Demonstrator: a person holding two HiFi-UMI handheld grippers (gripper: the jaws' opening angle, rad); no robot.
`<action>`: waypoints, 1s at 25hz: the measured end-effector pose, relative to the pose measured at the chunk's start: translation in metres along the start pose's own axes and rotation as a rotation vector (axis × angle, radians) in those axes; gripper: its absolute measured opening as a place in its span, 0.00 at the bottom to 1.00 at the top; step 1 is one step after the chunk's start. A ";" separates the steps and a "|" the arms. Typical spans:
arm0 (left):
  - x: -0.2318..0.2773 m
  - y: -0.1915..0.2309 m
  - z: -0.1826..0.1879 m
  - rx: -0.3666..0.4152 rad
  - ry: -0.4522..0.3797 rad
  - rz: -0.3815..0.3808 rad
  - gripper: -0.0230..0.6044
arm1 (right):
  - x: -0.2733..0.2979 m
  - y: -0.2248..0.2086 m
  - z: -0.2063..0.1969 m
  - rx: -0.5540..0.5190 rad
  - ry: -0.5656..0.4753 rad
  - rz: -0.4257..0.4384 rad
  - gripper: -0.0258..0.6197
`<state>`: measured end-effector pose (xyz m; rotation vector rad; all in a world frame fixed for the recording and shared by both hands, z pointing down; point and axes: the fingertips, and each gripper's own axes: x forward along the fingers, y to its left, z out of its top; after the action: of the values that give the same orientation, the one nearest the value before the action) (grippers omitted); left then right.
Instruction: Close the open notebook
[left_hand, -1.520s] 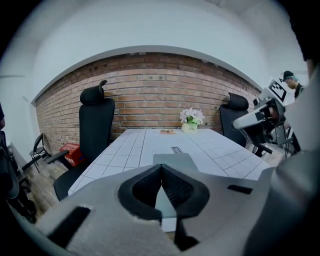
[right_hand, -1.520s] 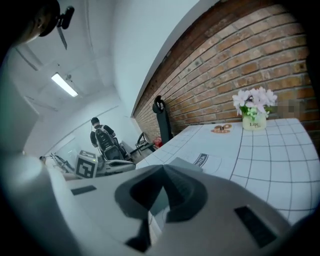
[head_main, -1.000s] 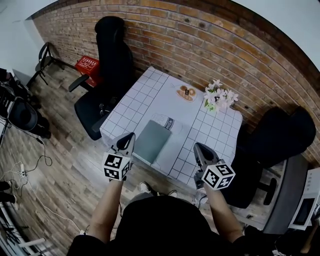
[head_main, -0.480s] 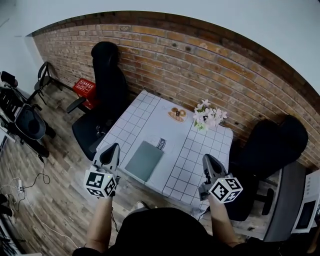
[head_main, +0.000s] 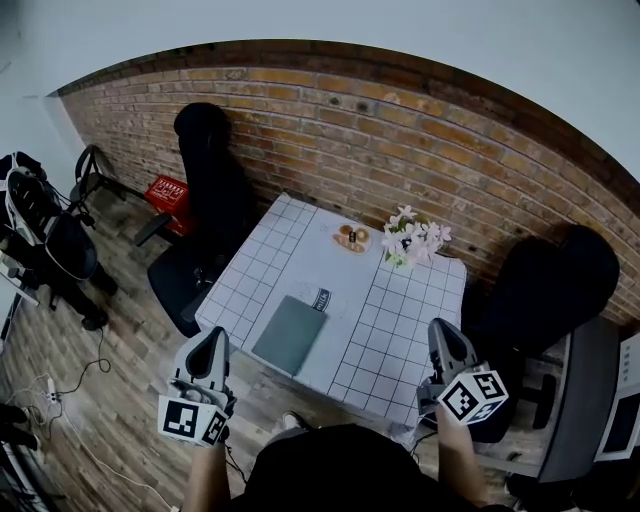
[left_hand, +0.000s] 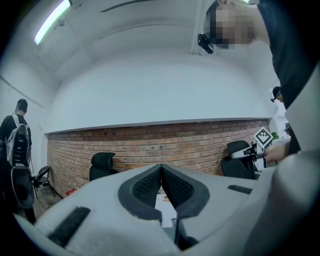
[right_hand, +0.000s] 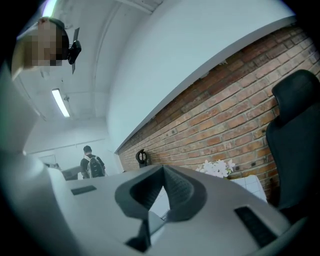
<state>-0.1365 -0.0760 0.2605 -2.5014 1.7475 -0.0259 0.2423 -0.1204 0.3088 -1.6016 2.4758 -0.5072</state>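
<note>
The left gripper (head_main: 213, 338) has its two fingers pressed together, and nothing is between them; the left gripper view shows the dark ribbed pads (left_hand: 150, 186) meeting at the tips. The right gripper (head_main: 443, 330) is clenched in the same way, and it is also empty. Both grippers are on the near side of the square table with the white grid-pattern cloth (head_main: 400, 330), one on each side of it, and they touch nothing.

The thin notebook with the grey-green cover (head_main: 290, 335) lies flat and closed on this table, near the front edge. It is ahead of the fingertips and between the two grippers, nearer to the left fingers and well apart from the right ones.

Far beyond the fingers, at the side near the red brick wall (head_main: 330, 130), there is a bunch of white and pink flowers (head_main: 412, 238), and a small plate with food (head_main: 350, 238) is just beside it.
</note>
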 end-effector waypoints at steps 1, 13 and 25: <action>-0.003 0.001 0.003 0.002 -0.002 0.007 0.08 | -0.001 0.000 0.002 -0.004 -0.003 -0.003 0.06; -0.003 0.001 0.017 0.016 -0.038 0.006 0.08 | -0.004 0.012 0.011 -0.047 -0.009 -0.023 0.06; 0.019 -0.023 0.008 -0.016 -0.037 -0.099 0.08 | 0.016 0.048 0.002 -0.106 0.015 0.016 0.06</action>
<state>-0.1078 -0.0853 0.2542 -2.5808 1.6156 0.0273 0.1954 -0.1176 0.2909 -1.6196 2.5641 -0.3936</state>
